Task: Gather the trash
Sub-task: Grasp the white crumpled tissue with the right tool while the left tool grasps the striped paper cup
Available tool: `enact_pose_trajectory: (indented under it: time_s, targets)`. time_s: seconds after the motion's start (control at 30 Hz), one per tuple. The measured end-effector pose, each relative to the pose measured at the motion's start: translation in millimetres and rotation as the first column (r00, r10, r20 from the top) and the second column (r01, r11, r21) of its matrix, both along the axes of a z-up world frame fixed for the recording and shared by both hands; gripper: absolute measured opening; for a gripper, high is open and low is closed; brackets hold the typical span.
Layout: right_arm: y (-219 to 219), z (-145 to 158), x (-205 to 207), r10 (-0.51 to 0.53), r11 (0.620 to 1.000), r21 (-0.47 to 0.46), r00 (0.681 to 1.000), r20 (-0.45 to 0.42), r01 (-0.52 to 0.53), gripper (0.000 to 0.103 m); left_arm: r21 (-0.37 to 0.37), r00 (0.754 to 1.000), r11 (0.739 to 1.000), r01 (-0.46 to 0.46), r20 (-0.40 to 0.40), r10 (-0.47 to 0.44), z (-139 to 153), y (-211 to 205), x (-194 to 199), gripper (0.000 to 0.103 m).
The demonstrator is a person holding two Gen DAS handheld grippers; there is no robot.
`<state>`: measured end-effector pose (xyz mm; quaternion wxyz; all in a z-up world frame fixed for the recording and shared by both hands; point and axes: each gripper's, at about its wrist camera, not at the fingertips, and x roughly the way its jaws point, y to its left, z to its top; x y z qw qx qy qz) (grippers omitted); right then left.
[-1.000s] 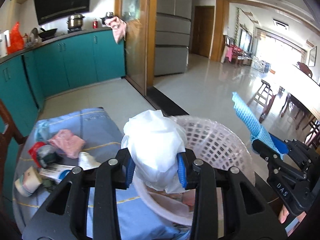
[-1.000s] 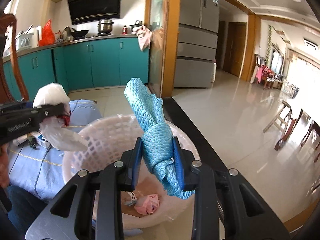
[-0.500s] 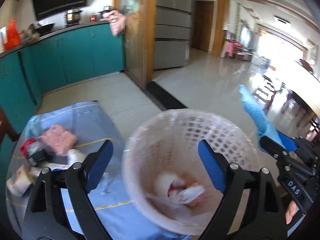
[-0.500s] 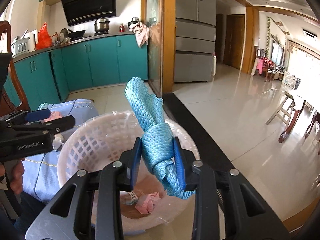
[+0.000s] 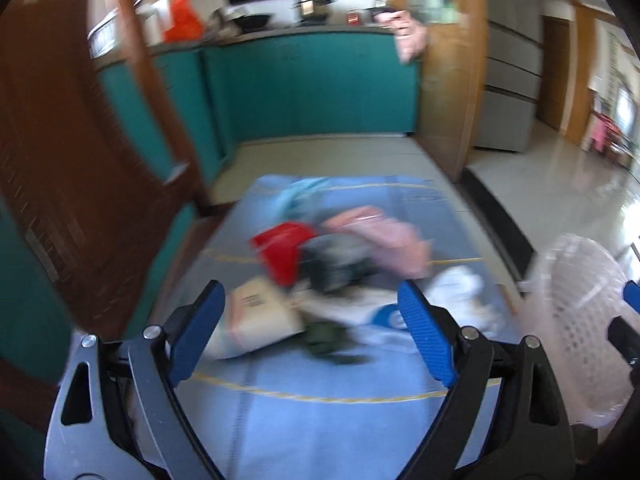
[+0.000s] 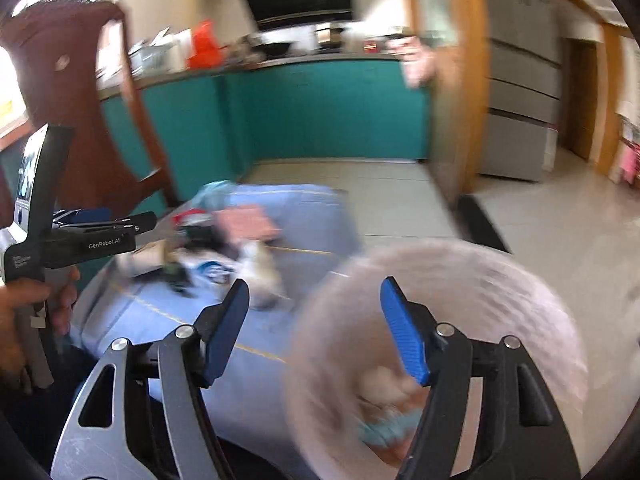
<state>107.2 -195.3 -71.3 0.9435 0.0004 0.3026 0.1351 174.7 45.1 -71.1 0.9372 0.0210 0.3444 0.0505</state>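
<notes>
Two tools: both are showing in the blurred frames, each with its blue pads spread wide and nothing between them.
Left tool [image 5: 310,332]: it is hovering over the blue-covered surface [image 5: 320,412], its gap framing the trash pile; in the right wrist view it [image 6: 120,228] is appearing at the left edge, gripped by a hand [image 6: 28,308].
Right tool [image 6: 314,328]: it is hanging above the near rim of the basket [image 6: 500,280], its left finger over the blue cloth, its right finger over the basket's opening.
Trash pile: a red packet [image 5: 282,252], a pink wad [image 5: 384,240], a paper cup [image 5: 256,320] lying on its side, a white crumple [image 5: 460,292] and a dark green scrap [image 5: 326,334] are lying close together on the surface.
Basket: the white lattice basket is standing just beside the surface at the right; pale scraps [image 6: 384,384] and a light-blue cloth [image 6: 384,428] are lying inside it.
Background: teal cabinets [image 5: 316,84] and a wooden chair back [image 6: 68,92] are standing behind.
</notes>
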Motion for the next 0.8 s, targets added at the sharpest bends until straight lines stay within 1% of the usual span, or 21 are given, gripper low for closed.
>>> enact_pose_trajectory:
  time_s: [0.03, 0.07, 0.13, 0.2, 0.27, 0.33, 0.37, 0.4, 0.43, 0.47, 0.5, 0.53, 0.57, 0.67, 0.73, 0.8]
  targets:
    - [17.1, -4.0, 13.4, 0.042, 0.999, -0.019, 0.999, -0.013, -0.043, 0.067, -0.005, 1.0, 1.0, -0.023, -0.011, 0.023, -2.2, 10.8, -0.8, 0.088]
    - [25.8, -6.5, 20.8, 0.063, 0.998, -0.024, 0.998, -0.026, -0.064, 0.067, -0.01, 0.999, 0.999, -0.04, -0.02, 0.04, -4.3, 20.3, -1.4, 0.088]
    - [51.0, -19.8, 49.2, 0.104, 0.994, -0.011, 0.99, -0.096, -0.105, 0.067, -0.023, 0.998, 0.998, -0.059, -0.036, 0.059, -9.7, 36.9, -3.3, 0.088]
    - [65.7, -34.5, 70.3, 0.087, 0.996, -0.021, 0.984, -0.154, -0.091, 0.067, -0.029, 0.997, 0.998, -0.061, -0.049, 0.06, -14.9, 47.9, -2.8, 0.088]
    - [74.7, -47.1, 86.3, 0.056, 0.996, -0.057, 0.98, -0.193, -0.068, 0.067, -0.027, 0.996, 0.998, -0.064, -0.061, 0.063, -20.2, 52.1, -1.2, 0.088]
    - [82.5, -62.5, 97.9, 0.018, 0.994, -0.098, 0.972, -0.234, -0.042, 0.067, -0.026, 0.994, 0.998, -0.064, -0.091, 0.061, -30.2, 58.5, 3.3, 0.089]
    - [85.2, -69.3, 102.7, -0.007, 0.992, -0.12, 0.967, -0.256, -0.025, 0.065, -0.029, 0.993, 0.998, -0.059, -0.105, 0.056, -35.4, 60.3, 5.7, 0.09]
    - [87.6, -71.9, 103.0, -0.02, 0.988, -0.152, 0.969, -0.245, -0.018, 0.062, -0.035, 0.992, 0.998, -0.052, -0.12, 0.048, -40.5, 62.3, 8.9, 0.09]
    - [90.6, -74.2, 103.7, -0.016, 0.986, -0.163, 0.968, -0.252, -0.026, 0.052, -0.041, 0.991, 0.998, -0.05, -0.129, 0.044, -44.7, 62.9, 9.9, 0.092]
    - [89.3, -76.2, 104.8, 0.002, 0.99, -0.137, 0.962, -0.271, -0.04, 0.043, -0.055, 0.989, 0.997, -0.049, -0.144, 0.041, -49.0, 64.6, 13.7, 0.093]
    - [89.0, -78.2, 104.5, 0.008, 0.991, -0.124, 0.961, -0.277, -0.044, 0.041, -0.067, 0.987, 0.997, -0.047, -0.154, 0.036, -51.0, 63.5, 18.4, 0.093]
    - [90.7, -78.7, 102.7, 0.012, 0.99, -0.134, 0.962, -0.273, -0.051, 0.037, -0.079, 0.986, 0.996, -0.044, -0.163, 0.03, -53.4, 62.6, 24.3, 0.094]
    - [93.5, -77.8, 99.2, 0.022, 0.987, -0.149, 0.963, -0.269, -0.064, 0.035, -0.089, 0.985, 0.995, -0.044, -0.17, 0.028, -54.2, 62.8, 27.5, 0.096]
    - [98.5, -72.0, 88.4, 0.062, 0.984, -0.145, 0.963, -0.261, -0.103, 0.035, -0.117, 0.982, 0.99, -0.082, -0.179, 0.06, -51.1, 65.0, 43.1, 0.099]
    - [101.1, -67.4, 76.6, 0.085, 0.981, -0.148, 0.964, -0.253, -0.125, 0.035, -0.107, 0.978, 0.99, -0.097, -0.193, 0.075, -52.5, 63.5, 50.5, 0.1]
    - [105.5, -64.0, 65.4, 0.102, 0.978, -0.15, 0.964, -0.247, -0.142, 0.035, -0.074, 0.97, 0.99, -0.121, -0.22, 0.102, -58.8, 62.4, 59.8, 0.1]
